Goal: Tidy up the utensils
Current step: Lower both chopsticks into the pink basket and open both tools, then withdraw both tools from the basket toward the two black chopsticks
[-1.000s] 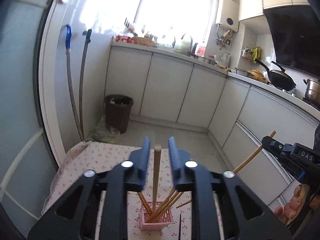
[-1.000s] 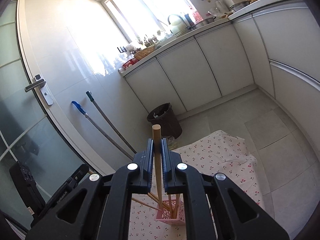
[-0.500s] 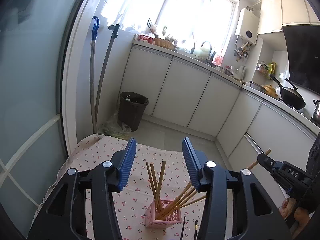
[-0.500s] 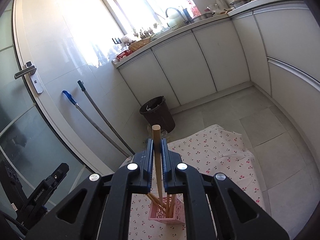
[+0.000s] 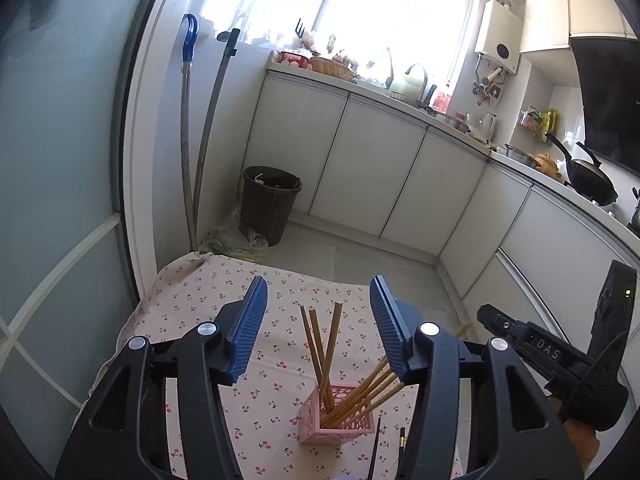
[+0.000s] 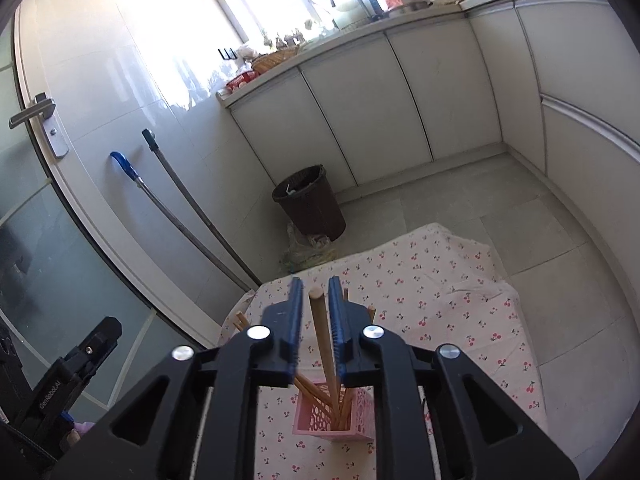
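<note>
A: What changed?
B: The left gripper [image 5: 318,320] had spread wide, empty; its chopstick stood in the pink holder [image 5: 338,420].
A: And what remained?
B: The right gripper [image 6: 316,320] clenched a chopstick [image 6: 322,340] over the holder; two dark sticks [image 5: 376,448] lay on the cloth.

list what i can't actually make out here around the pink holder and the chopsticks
- Left wrist view: two dark sticks beside the pink holder, cut off by the bottom edge.
- Right wrist view: the held chopstick; whether its tip reaches the holder floor is hidden by the wall.
- Right wrist view: the left gripper, fingers largely out of frame.
</note>
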`<move>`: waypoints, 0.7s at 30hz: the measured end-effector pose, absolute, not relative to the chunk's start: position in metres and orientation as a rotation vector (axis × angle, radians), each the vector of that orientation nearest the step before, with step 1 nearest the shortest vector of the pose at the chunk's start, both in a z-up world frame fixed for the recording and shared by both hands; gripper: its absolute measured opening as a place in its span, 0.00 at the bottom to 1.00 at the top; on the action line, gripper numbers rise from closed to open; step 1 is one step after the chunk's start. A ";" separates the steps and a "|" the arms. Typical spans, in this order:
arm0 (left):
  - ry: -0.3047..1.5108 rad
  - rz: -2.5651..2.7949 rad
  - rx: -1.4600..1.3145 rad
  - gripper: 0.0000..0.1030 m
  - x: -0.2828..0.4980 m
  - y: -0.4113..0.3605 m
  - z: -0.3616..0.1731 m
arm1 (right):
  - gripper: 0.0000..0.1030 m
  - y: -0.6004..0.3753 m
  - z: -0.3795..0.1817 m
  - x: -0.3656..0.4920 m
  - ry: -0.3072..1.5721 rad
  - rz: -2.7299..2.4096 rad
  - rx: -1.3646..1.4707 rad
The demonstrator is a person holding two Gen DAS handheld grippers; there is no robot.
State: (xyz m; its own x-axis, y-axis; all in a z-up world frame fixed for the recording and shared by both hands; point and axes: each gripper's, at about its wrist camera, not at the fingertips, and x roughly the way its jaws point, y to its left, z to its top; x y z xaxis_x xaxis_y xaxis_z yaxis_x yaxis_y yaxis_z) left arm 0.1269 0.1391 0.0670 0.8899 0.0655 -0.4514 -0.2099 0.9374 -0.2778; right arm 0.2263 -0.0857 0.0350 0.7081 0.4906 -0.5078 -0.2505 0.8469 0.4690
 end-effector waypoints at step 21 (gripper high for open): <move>0.528 0.134 -0.211 0.71 0.124 0.107 0.048 | 0.64 -0.097 0.021 0.200 0.681 0.313 0.241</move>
State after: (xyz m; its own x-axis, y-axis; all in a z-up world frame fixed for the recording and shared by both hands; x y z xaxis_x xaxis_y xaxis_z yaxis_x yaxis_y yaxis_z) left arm 0.1239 0.1071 0.0476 0.8556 0.0725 -0.5126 -0.1809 0.9696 -0.1649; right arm 0.2001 -0.0967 0.0211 0.7331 0.3600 -0.5770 -0.2040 0.9257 0.3184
